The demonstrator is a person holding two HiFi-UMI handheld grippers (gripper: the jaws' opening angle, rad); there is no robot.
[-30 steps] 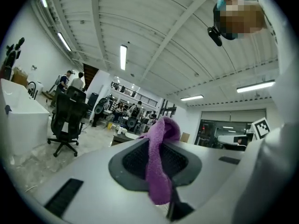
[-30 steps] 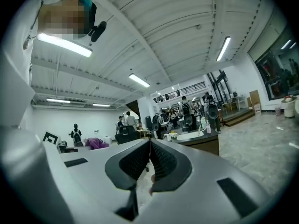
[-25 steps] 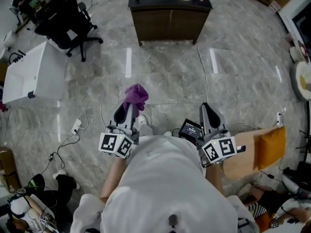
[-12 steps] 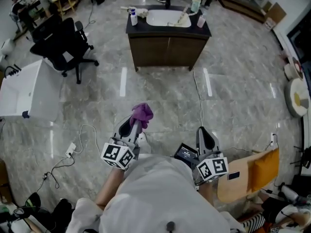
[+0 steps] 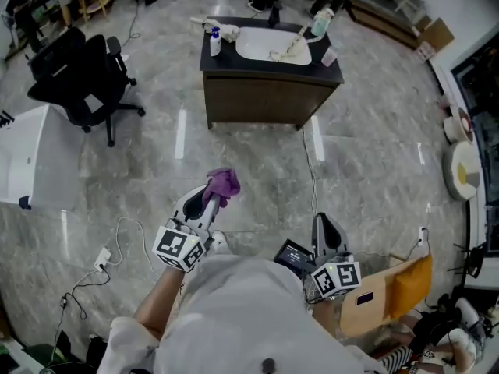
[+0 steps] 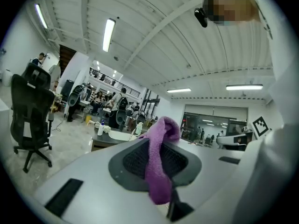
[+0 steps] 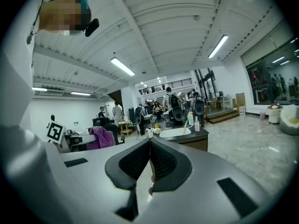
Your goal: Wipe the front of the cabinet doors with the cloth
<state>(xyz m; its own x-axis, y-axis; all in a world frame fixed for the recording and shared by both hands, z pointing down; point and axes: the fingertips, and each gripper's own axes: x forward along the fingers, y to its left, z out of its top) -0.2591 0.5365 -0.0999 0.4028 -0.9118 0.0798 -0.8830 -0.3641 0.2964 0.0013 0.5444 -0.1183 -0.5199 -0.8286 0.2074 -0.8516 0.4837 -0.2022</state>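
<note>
Wiping seems not yet begun; left gripper (image 5: 201, 202) pinches crumpled purple cloth (image 5: 224, 183) between its jaws; right gripper (image 5: 327, 231) is closed, empty; dark wooden sink cabinet (image 5: 265, 100) stands well ahead, doors untouched.

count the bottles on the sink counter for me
3: a blue-capped white bottle at the left end of the counter, a tall green bottle at its back right corner, and a small pale pump bottle just in front of that. More may be hidden.
</note>
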